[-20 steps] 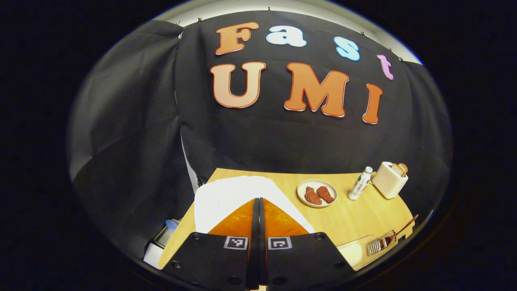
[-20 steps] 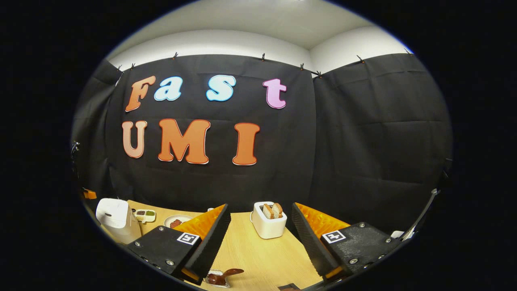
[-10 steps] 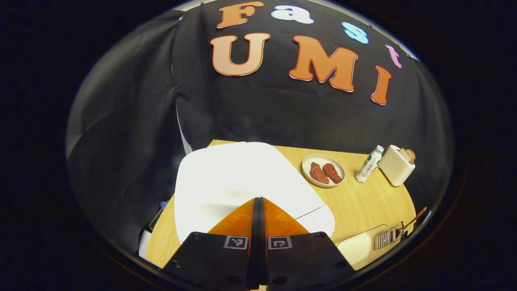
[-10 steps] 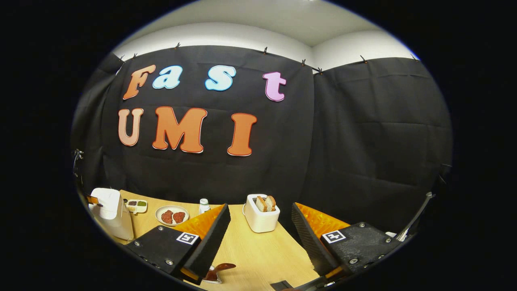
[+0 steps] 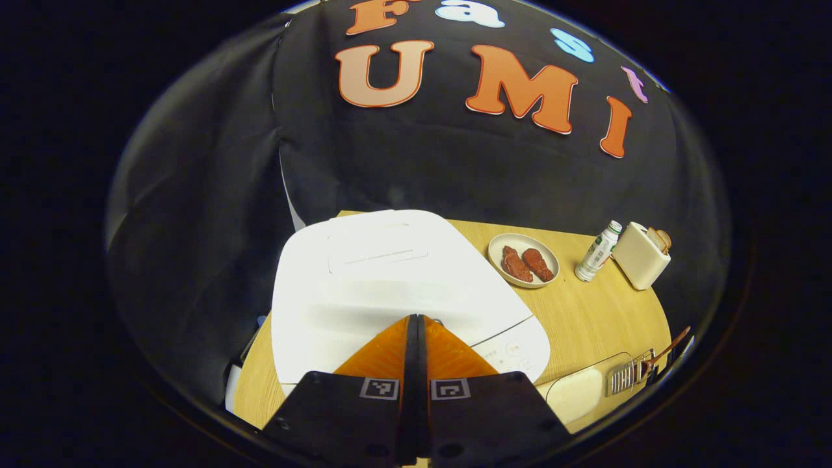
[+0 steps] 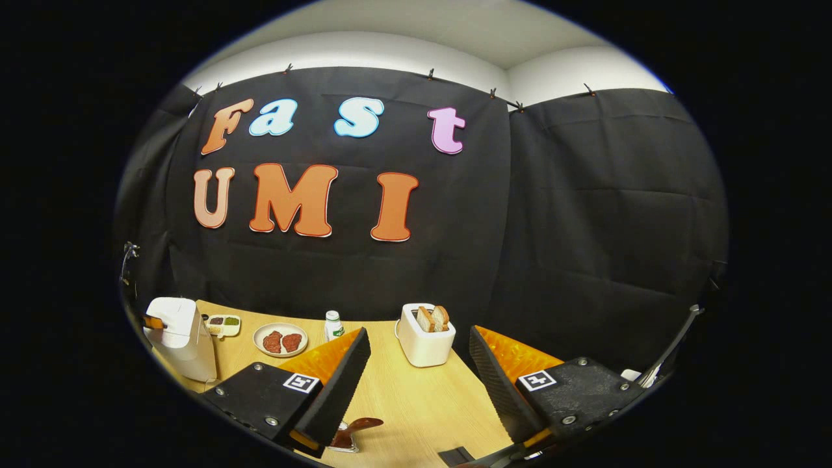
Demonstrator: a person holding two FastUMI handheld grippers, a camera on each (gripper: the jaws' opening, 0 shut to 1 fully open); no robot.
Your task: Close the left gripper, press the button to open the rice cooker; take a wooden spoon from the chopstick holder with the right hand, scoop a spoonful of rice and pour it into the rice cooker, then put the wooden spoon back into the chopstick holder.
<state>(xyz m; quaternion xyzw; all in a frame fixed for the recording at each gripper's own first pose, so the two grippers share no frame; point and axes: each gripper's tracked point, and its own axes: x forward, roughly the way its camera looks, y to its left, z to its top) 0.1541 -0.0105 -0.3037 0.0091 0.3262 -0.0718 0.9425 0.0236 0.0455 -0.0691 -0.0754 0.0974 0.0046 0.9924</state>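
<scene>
1. Left gripper view: my left claw point(image 5: 414, 318) is clenched, its tips over the front edge of the white rice cooker point(image 5: 383, 273), whose lid is down.
2. Right gripper view: my right claw point(image 6: 419, 364) is released above the surface point(image 6: 416, 403).
3. I see the wooden spoon point(image 6: 354, 429) in its holder point(image 6: 343, 443) below the right claw.

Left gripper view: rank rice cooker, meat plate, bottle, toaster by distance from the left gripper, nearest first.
From the left gripper:
1. Rice cooker, directly under the shut fingertips.
2. Meat plate, ahead, right.
3. Bottle, farther right.
4. Toaster, just beyond the bottle, by the table's far edge.
</scene>
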